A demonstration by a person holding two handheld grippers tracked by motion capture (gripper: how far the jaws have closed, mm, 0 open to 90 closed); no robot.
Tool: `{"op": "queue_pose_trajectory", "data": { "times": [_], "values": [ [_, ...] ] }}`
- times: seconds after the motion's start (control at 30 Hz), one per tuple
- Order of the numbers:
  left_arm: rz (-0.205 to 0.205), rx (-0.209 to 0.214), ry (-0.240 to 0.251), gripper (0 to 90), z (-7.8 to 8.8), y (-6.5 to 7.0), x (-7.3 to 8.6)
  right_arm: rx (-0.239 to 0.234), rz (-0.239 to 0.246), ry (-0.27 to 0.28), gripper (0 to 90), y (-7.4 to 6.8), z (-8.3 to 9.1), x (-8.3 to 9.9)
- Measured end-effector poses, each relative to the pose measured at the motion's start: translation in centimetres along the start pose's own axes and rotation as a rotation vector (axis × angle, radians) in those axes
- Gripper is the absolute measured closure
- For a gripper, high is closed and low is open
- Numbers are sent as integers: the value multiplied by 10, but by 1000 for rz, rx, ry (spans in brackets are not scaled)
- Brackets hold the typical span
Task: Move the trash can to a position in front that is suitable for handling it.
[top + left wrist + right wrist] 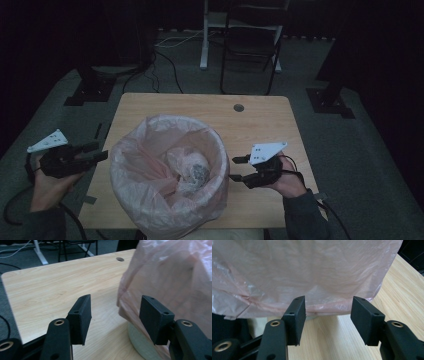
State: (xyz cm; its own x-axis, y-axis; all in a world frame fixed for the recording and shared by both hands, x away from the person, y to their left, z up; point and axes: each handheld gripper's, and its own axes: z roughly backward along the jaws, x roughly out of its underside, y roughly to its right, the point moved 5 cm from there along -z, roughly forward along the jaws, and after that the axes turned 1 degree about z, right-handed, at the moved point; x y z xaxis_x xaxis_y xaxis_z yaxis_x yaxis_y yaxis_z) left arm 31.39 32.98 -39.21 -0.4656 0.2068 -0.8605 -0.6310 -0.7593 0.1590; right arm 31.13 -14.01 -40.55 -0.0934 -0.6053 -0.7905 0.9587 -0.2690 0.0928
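A bin [220, 197] lined with a pink bag [145, 165] is set at the near edge of a wooden table [200, 107], with crumpled rubbish [187, 167] inside. The left gripper [99, 152] is held just beside the bag, jaws spread wide and empty. The right gripper [235, 169] is held close on the opposite side, jaws likewise parted, nothing gripped.

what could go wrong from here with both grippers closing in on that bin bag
1. The pink bag is thin and loose over the bin; the open left gripper may pinch only a fold that slips or tears.
2. The bin stands at the table near edge, so a pull from the open right gripper might tip it, spilling the crumpled waste.
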Motion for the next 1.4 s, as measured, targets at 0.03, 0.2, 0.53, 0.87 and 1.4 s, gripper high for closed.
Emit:
{"op": "queue_pose_trajectory", "data": {
  "times": [0.03,0.2,0.53,0.87,1.4],
  "values": [
    [-4,8,-4,431,-2,2,0,-1,-2,4,434,0,-1,-1],
    [-60,86,-49,432,-19,23,-4,22,-27,29,431,-2,-10,-4],
    [-83,80,-85,451,-35,33,-5,38,-79,62,455,2,-29,-12],
    [-8,-55,-49,453,-26,8,-6,91,-149,109,475,17,-58,-26],
    [73,-121,11,447,-10,-17,-5,162,-136,76,434,23,-51,-29]
  ]
}}
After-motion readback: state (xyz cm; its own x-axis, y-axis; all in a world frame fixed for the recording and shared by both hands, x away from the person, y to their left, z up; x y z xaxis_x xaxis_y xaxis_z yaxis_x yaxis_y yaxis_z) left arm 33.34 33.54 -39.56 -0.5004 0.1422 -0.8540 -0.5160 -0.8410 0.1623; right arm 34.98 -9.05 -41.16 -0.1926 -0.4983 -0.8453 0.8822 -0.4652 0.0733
